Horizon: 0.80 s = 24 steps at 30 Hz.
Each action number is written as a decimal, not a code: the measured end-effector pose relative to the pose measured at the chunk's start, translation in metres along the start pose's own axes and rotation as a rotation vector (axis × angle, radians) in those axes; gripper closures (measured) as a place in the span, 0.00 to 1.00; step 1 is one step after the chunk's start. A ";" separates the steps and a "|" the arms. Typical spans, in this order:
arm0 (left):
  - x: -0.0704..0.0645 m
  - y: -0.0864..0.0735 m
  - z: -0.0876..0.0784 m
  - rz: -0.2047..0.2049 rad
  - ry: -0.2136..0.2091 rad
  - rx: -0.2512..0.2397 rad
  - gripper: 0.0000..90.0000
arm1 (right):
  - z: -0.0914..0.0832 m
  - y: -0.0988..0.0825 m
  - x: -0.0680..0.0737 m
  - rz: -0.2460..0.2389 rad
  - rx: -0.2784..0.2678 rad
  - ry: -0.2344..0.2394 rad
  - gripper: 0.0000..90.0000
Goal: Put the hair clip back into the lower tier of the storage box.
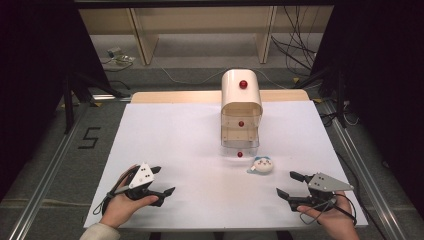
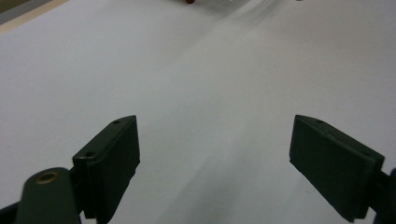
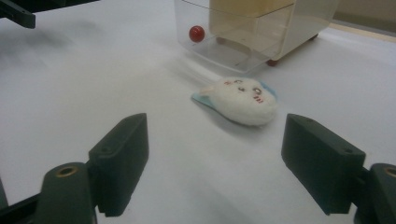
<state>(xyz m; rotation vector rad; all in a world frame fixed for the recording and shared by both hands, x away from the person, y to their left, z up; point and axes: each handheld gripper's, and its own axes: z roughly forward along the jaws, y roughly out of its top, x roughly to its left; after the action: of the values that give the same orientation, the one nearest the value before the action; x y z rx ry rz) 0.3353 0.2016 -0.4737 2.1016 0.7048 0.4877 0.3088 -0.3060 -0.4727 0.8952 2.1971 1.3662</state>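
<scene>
Plush face toy [image 3: 243, 100]: white, lying on the white table [image 1: 175, 140] just before the drawer cabinet [image 1: 241, 107], whose top is cut off in the right gripper view. Right gripper [image 1: 290, 184]: jaws apart, empty, near toy. Left gripper [image 1: 162, 181]: jaws apart, empty, well apart.

white table [image 1: 175, 140], floor marking "5" [image 1: 88, 138]

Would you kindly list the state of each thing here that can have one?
Left tool: open, empty, low over the table.
Right tool: open, empty, aimed at the plush toy.
Plush toy: lying face up on the table, untouched.
Bottom drawer of the drawer unit: pulled out, clear, looks empty.
Upper drawers: pushed in.
</scene>
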 end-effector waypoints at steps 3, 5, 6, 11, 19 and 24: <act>-0.001 0.000 0.004 0.004 0.004 0.002 0.18 | 0.003 0.001 -0.003 0.002 0.013 0.006 0.23; -0.001 0.000 0.004 0.010 0.003 0.007 0.18 | 0.006 0.002 -0.004 -0.001 0.013 0.014 0.23; -0.002 0.000 0.004 0.010 0.002 0.006 0.18 | 0.007 0.003 -0.005 -0.008 0.010 0.018 0.22; -0.001 -0.001 0.004 0.013 0.008 0.010 0.18 | 0.014 0.008 -0.004 -0.016 0.026 0.026 0.21; 0.002 -0.001 0.004 0.008 0.016 0.003 0.18 | 0.034 0.015 -0.011 -0.023 0.048 0.023 0.20; 0.003 -0.001 0.005 0.001 0.020 0.002 0.18 | 0.041 0.017 -0.013 -0.035 0.061 0.023 0.20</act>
<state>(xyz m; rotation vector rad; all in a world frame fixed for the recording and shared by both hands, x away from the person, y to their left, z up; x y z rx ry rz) 0.3397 0.2008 -0.4773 2.1021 0.7154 0.5091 0.3493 -0.2838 -0.4758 0.8628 2.2719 1.3067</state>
